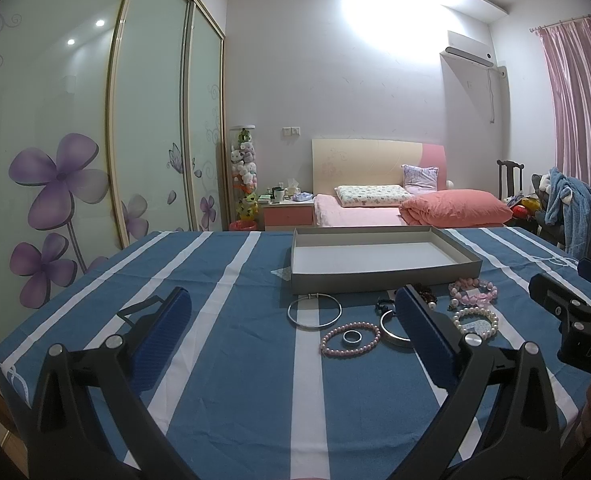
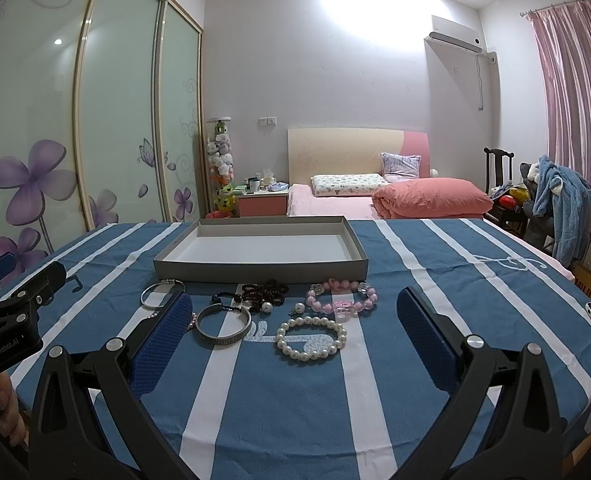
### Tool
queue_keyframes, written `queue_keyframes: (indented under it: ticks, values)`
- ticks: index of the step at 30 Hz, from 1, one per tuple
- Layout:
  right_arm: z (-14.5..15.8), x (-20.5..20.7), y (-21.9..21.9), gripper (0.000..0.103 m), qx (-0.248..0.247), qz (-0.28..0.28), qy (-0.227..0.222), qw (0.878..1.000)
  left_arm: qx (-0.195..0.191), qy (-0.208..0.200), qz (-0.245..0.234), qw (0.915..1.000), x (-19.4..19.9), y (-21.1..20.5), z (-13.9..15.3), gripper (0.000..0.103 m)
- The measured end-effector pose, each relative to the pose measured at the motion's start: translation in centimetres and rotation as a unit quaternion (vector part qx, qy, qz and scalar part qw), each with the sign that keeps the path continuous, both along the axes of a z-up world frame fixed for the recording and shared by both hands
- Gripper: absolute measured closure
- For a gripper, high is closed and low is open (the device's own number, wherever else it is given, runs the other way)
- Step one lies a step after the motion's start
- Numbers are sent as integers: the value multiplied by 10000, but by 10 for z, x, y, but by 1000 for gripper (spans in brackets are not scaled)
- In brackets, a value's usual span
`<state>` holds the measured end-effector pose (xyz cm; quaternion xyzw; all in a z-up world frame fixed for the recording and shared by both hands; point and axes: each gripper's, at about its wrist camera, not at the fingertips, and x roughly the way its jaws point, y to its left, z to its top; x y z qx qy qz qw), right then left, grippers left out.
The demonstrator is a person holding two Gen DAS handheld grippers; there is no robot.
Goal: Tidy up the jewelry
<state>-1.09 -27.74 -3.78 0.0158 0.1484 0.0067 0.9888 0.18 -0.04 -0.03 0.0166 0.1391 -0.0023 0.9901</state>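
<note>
On the table, jewelry: laid out loose on the striped cloth [image 2: 295,420], just in front of the grey tray [image 2: 260,270]; nothing is seen inside the tray.
Pieces noted: white pearl bracelet [image 2: 310,339], pink bead bracelet [image 2: 341,295], dark bead string [image 2: 264,294], engraved silver cuff [image 2: 224,327], thin silver bangle [image 1: 314,311], pink pearl bracelet [image 1: 350,339] with a small ring [image 1: 352,336] lying inside its loop.
Left claw [image 1: 291,336]: held spread wide, empty, low over the cloth near the bangle and pink pearls.
Right claw [image 2: 295,332]: likewise spread and empty, the cuff and white pearls framed between its fingers.
Step in hand: judged to be the start; no piece is lifted yet.
Next move: a claw must be lowered around one piece, closed on it, and carried over the tray's near wall.
Obstacles: pieces lie close together, some touching; thin flat metal may slip.
Surroundings: bed [image 2: 375,200], wardrobe doors [image 2: 115,100], pink curtain [image 2: 575,100], well apart from the work.
</note>
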Motion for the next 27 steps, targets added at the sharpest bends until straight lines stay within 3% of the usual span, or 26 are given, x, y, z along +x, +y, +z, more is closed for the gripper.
queue_keyframes:
  ticks: [8,15,20,25,26,27]
  values:
    - [0,0,0,2,4,0,10,10000,7,11,2,10000,0,0,0,4]
    - [-9,3,-5,2,42,-35,133,9999,-7,119,40,9999,7,-4,-20,4]
    - [-17,19,-15,2,172,-210,561,9981,-106,640,-18,9979,32,1,-38,4]
    - [-26,45,-32,2,481,-349,1225,9907,-247,1385,-164,9899,60,7,-44,4]
    - [-27,51,-35,3,544,-373,1355,9886,-262,1534,-183,9876,67,8,-45,4]
    - [-28,56,-38,11,579,-397,1446,9870,-270,1631,-198,9860,71,9,-47,4]
